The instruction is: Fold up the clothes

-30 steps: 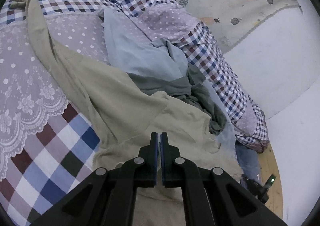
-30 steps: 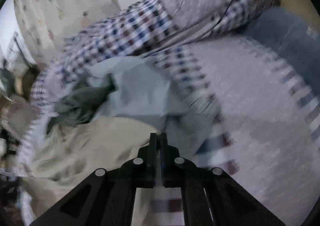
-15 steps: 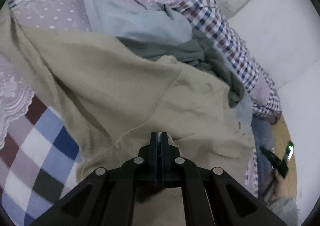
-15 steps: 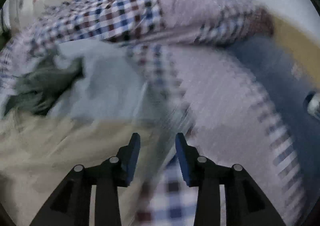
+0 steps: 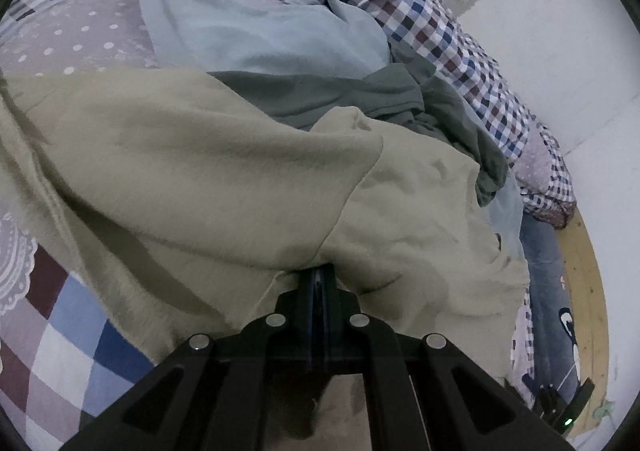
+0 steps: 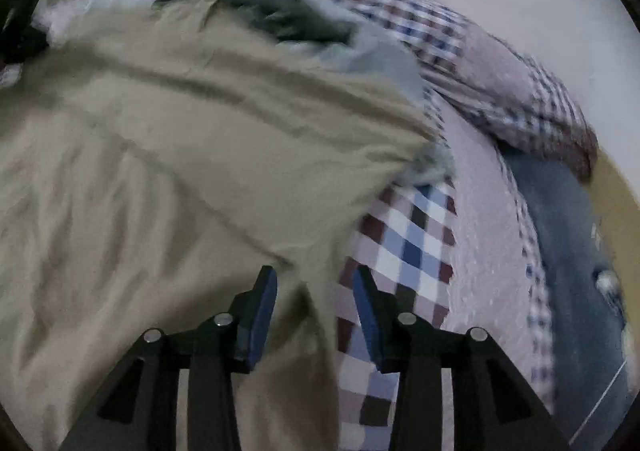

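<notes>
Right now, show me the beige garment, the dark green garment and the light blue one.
beige garment [image 5: 208, 155], left wrist view, broad upper panel.
dark green garment [image 5: 320, 95], left wrist view, flat middle.
light blue garment [image 5: 248, 31], left wrist view, smooth centre.

A shirt [image 5: 200, 171] lies spread on the bed [image 5: 60, 351]. Behind it sits a heap of clothes [image 5: 280, 39], with a quilt [image 5: 460, 51] bunched behind and right.

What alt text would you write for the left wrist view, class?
The left gripper is shut on a beige garment spread over a checked bedspread. Behind it lie a dark green garment and a pale blue one.
</notes>
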